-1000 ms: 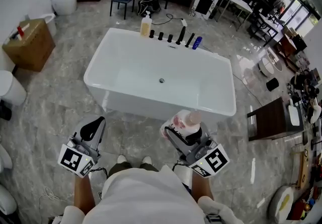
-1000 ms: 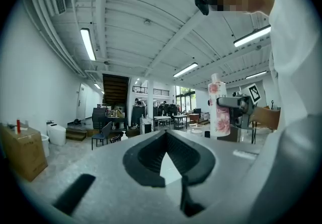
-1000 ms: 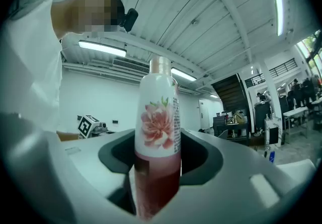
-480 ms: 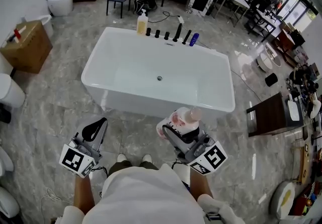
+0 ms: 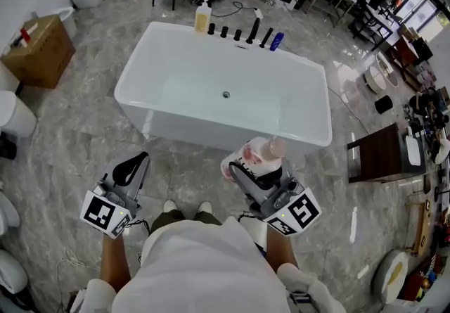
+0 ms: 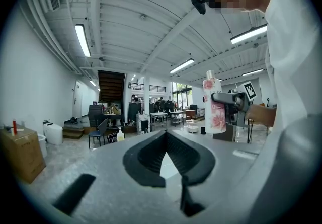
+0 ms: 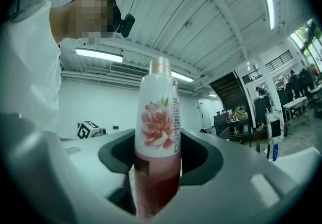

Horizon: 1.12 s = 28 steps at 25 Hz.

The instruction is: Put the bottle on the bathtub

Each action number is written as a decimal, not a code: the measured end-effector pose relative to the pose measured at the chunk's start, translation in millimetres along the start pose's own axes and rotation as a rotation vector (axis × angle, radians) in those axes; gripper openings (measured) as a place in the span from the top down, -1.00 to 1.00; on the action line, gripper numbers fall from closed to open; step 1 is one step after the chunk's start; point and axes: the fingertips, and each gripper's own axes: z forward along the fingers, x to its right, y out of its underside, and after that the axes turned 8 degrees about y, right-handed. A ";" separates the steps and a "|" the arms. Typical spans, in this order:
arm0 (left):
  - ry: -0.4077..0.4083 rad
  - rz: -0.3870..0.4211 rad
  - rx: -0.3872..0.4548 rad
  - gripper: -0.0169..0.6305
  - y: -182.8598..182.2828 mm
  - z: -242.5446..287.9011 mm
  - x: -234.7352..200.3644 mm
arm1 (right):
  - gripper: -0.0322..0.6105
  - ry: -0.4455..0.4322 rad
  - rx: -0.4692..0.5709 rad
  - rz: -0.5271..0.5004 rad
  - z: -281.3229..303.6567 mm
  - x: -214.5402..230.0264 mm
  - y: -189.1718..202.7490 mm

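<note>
The bottle (image 5: 259, 157) is white and pink with a flower print and a pale cap. It stands upright in my right gripper (image 5: 246, 172), which is shut on its lower body, just short of the near wall of the white bathtub (image 5: 211, 134). The right gripper view shows the bottle (image 7: 158, 132) filling the gap between the jaws. My left gripper (image 5: 131, 168) hangs to the left over the marble floor, shut and holding nothing. From the left gripper view the bottle (image 6: 213, 103) and the right gripper (image 6: 230, 101) appear off to the right.
A yellow soap bottle (image 5: 203, 17), black tap fittings (image 5: 242, 32) and a blue bottle (image 5: 275, 41) line the tub's far rim. A cardboard box (image 5: 39, 48) and a toilet (image 5: 14, 118) are at left. A dark wooden cabinet (image 5: 376, 157) is at right.
Both grippers hold about the same pose, the bottle still gripped. The head view has shifted a little, and the tub sits slightly higher in the picture.
</note>
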 end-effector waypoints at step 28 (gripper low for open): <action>-0.100 -0.002 -0.010 0.93 2.4 88.3 -26.5 | 0.16 -0.084 -0.017 0.044 23.6 104.4 17.5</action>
